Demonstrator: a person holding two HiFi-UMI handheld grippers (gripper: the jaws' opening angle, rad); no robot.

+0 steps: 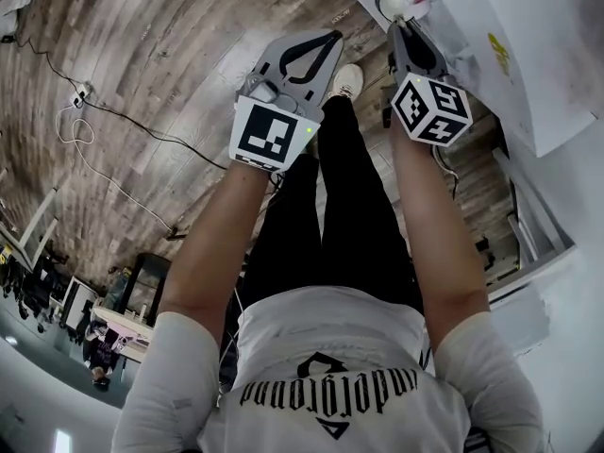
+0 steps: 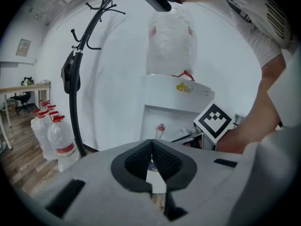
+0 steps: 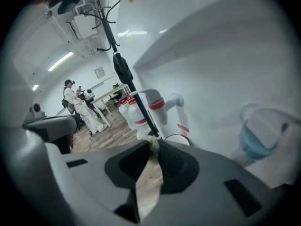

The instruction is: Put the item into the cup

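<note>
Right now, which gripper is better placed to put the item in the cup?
Right. The right gripper pinches a small pale item close to the cup; the left gripper is shut and empty.

Left arm: my bare left forearm (image 1: 212, 243) reaches straight forward, away from my body, elbow nearly straight.
Left gripper: my left gripper (image 1: 326, 41) (image 2: 152, 141) points ahead. Its jaws are closed, tips touching, with nothing between the pads. Its marker cube (image 1: 274, 132) faces up toward me.
Right arm: my bare right forearm (image 1: 439, 243) runs parallel to the left one, just as far out.
Right gripper: my right gripper (image 1: 400, 25) (image 3: 154, 146) sits just right of the left one and reaches slightly farther. Its jaws are nearly together, pinching a small pale item (image 3: 153, 145) at the very tips.
Right cube: tilted toward my right (image 1: 431, 109).
</note>
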